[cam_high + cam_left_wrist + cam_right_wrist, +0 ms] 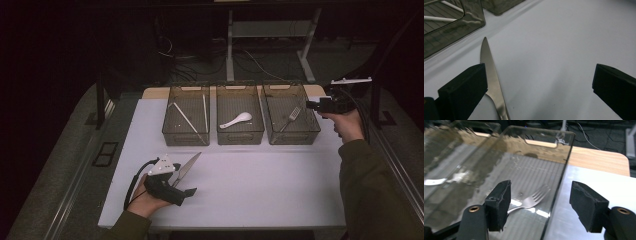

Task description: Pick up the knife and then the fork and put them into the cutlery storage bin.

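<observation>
At table front we rest our left gripper (179, 186) low, jaws wide around the knife (489, 72) | right gripper (311, 104) raised beside the fork (534, 199) bin (315, 131), jaws apart, empty

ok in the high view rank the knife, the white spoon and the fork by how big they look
1. knife, though the left tongs cover its handle end
2. white spoon and fork, too alike to rank

The knife also lies nearer the camera, which adds to its apparent size.
</observation>
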{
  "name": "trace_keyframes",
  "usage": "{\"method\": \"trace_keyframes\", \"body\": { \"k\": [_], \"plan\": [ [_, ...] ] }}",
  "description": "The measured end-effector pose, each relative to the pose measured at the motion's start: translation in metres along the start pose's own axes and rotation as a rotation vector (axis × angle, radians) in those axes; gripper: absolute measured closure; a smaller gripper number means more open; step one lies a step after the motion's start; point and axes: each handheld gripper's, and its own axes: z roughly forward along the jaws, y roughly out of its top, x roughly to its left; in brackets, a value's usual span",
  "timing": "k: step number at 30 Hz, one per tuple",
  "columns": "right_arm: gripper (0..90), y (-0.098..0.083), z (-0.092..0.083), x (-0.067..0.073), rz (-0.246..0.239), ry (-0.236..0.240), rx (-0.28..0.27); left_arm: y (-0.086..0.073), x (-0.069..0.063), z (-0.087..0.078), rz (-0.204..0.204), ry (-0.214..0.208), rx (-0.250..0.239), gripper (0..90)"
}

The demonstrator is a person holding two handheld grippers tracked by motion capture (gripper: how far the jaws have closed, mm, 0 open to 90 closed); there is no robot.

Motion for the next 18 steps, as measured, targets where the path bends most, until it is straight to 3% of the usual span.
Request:
{"method": "trace_keyframes", "body": {
  "k": [9, 13, 18],
  "plan": [
    [25.2, -0.011, -0.035, 0.036, -0.101, 0.087, -0.064, 0.000, 0.000, -0.001, 0.002, 0.021, 0.018, 0.0],
    [20.7, -0.022, -0.046, 0.055, -0.145, 0.112, -0.053, 0.001, -0.001, -0.001, 0.006, 0.033, 0.023, 0.0],
    [20.6, -0.042, -0.060, 0.071, -0.164, 0.136, -0.100, 0.000, -0.001, -0.001, 0.013, 0.043, 0.037, 0.0]
  ]
}}
